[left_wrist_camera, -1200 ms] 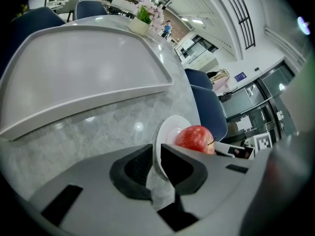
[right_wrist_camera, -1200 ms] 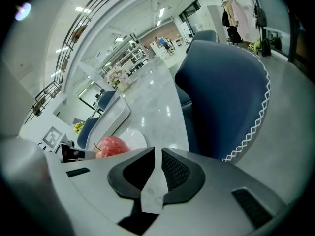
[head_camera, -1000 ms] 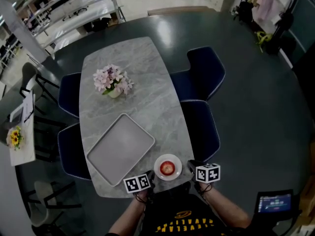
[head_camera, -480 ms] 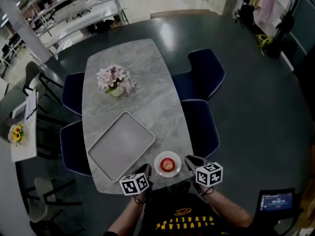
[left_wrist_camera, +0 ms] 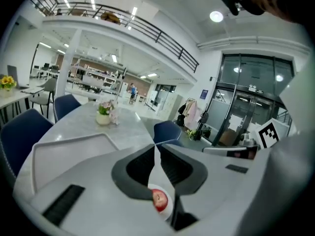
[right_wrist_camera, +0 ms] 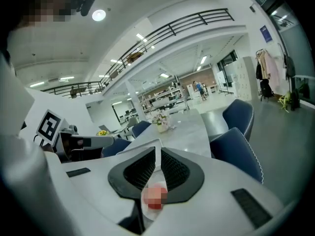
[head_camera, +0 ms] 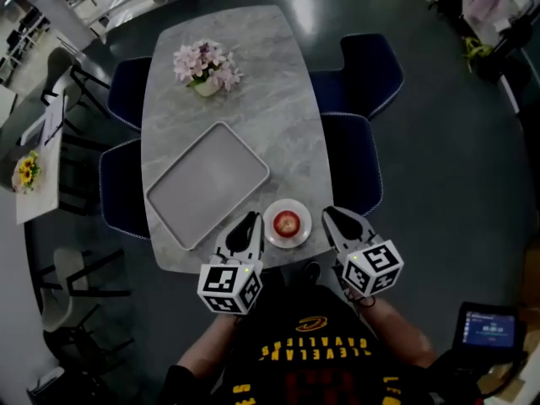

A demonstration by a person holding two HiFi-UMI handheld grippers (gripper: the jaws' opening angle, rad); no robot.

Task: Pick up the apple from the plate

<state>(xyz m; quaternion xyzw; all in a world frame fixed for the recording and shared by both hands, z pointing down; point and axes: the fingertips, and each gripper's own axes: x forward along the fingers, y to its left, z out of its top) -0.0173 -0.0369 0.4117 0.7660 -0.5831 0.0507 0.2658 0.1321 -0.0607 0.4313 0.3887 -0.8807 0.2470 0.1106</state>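
Grippers: my left gripper (head_camera: 251,220) and right gripper (head_camera: 330,215) are both closed, holding nothing.
Apple: apple (head_camera: 288,223) sits on the plate (head_camera: 272,234), between them; neither looks clearly nearer.

I can't read a single word or number for certain. Just behind my left gripper (head_camera: 251,218) and right gripper (head_camera: 330,213), the shirt (head_camera: 325,353) bears yellow lettering too small to make out. The screen (head_camera: 488,327) right of the right gripper shows only blurred figures.
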